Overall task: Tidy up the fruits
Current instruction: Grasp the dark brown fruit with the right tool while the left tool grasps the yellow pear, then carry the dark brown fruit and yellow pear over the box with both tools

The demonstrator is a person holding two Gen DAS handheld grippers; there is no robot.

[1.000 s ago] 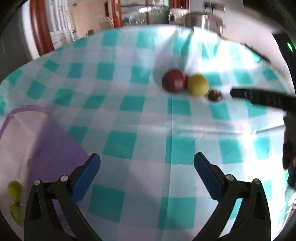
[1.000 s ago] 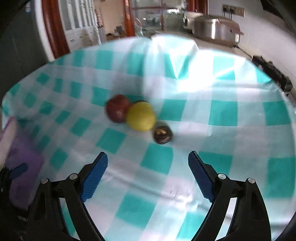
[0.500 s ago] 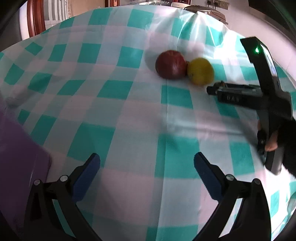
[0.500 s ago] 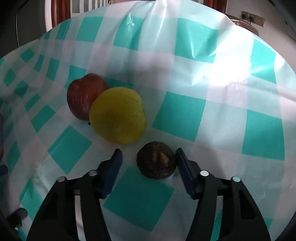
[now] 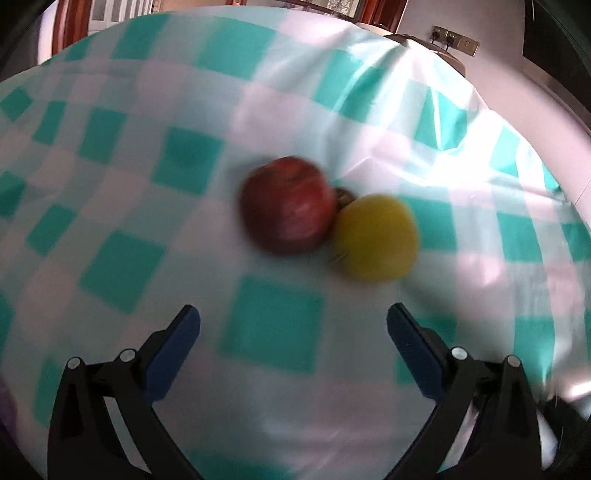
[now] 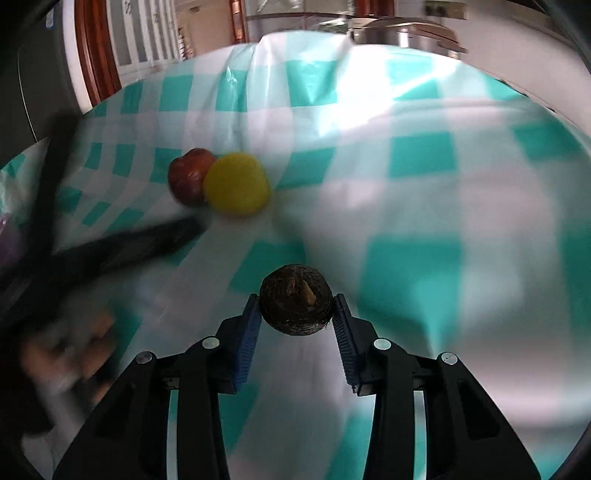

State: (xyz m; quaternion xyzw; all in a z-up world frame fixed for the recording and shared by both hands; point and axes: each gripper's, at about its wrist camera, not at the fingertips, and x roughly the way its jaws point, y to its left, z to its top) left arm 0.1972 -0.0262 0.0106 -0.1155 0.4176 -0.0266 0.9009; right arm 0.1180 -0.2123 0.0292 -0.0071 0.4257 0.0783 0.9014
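A red apple (image 5: 288,205) and a yellow fruit (image 5: 375,236) lie touching on the teal-checked tablecloth (image 5: 110,266); a small dark fruit (image 5: 343,195) peeks out behind them. My left gripper (image 5: 293,332) is open and empty, just short of the apple. My right gripper (image 6: 297,317) is shut on a small dark brown fruit (image 6: 295,304) and holds it above the cloth. The apple (image 6: 188,181) and yellow fruit (image 6: 236,188) show far left in the right wrist view, with the left gripper's dark body (image 6: 122,251) near them.
A metal pot (image 6: 402,35) stands beyond the table's far edge. Wooden door frames (image 6: 96,62) and cabinets are behind. A purple patch (image 6: 7,240) shows at the far left edge. The cloth is wrinkled at the back right.
My right gripper has closed on the dark brown fruit and lifted it back from the other two. My left gripper has moved forward toward the apple and yellow fruit.
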